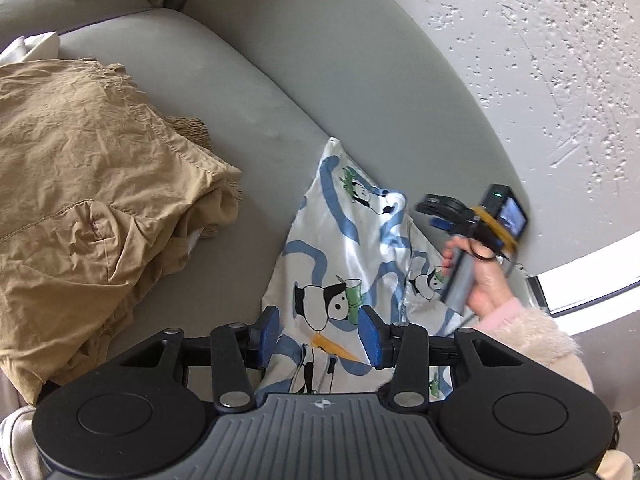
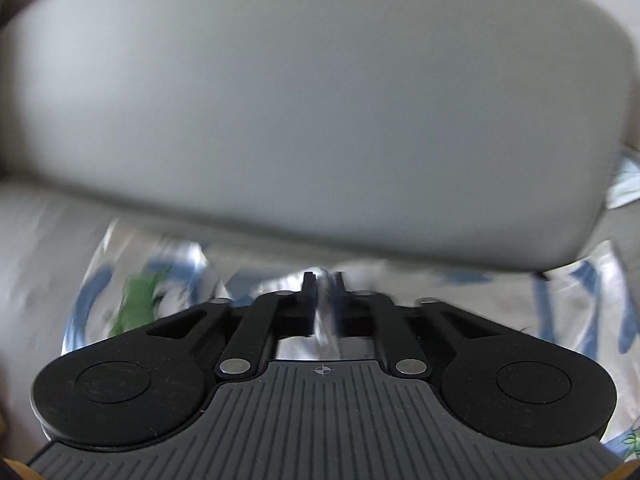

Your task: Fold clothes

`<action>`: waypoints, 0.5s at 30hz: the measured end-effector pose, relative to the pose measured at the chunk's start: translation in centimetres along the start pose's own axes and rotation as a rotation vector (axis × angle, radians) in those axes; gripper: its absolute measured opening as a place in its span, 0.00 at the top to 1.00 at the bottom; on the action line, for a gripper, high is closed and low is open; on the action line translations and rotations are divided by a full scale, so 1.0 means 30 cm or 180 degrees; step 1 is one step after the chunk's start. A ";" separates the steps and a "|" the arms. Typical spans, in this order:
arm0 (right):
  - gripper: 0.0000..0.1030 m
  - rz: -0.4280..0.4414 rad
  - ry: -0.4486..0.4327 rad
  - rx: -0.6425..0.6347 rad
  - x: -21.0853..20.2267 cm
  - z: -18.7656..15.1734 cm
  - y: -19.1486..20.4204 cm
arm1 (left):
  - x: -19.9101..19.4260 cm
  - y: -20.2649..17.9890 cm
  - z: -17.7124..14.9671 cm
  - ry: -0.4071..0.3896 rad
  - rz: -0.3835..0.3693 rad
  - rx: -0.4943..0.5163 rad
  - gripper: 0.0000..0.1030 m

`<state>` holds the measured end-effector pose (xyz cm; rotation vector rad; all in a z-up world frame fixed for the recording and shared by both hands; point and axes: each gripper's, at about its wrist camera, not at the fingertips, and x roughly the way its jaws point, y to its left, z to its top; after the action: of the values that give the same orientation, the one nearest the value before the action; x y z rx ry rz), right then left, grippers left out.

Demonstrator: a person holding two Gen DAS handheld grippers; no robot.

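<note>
Panda-print garment (image 1: 344, 248) lies on the sofa (image 1: 224, 80), thin, limp and probably slippery; its edges look best for gripping. Left gripper (image 1: 320, 330) fingers straddle it, parted; right gripper (image 2: 323, 280) fingers are narrow, pinching a fold.

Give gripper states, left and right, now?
Left gripper: open over the panda-print garment.
Right gripper: shut on a fold of that garment.

At the lower middle of the frame we see the left gripper (image 1: 320, 330) with its jaws apart over a white panda-print garment (image 1: 340, 248), neither blue pad pressing the cloth. The garment lies on a grey sofa (image 1: 280, 60). At the left sits a crumpled tan garment (image 1: 88, 184). At the right, a hand (image 1: 480, 276) in a fluffy pink sleeve (image 1: 532, 328) holds the right gripper (image 1: 430, 210) at the cloth's upper edge.
</note>
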<state>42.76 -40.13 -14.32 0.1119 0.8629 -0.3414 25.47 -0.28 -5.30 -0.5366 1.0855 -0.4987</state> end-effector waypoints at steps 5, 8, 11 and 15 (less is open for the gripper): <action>0.42 -0.0067 -0.0052 -0.0012 -0.126 -0.003 -0.109 | -0.044 -0.061 -0.038 -0.0062 0.0019 0.0179 0.60; 0.37 -0.0133 -0.0130 0.0019 -0.277 -0.026 -0.223 | -0.085 -0.107 -0.075 -0.0110 0.0001 0.0364 0.58; 0.35 -0.0251 -0.0212 0.0012 -0.419 -0.038 -0.357 | -0.101 -0.151 -0.088 -0.0210 0.0091 0.0588 0.58; 0.41 -0.0361 -0.0078 0.0102 -0.529 -0.039 -0.501 | -0.047 -0.219 -0.057 -0.0279 0.0213 0.0805 0.58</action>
<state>27.30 -50.05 -2.40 0.0883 0.8415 -0.4620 22.60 -4.74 -0.83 -0.2961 0.9373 -0.5400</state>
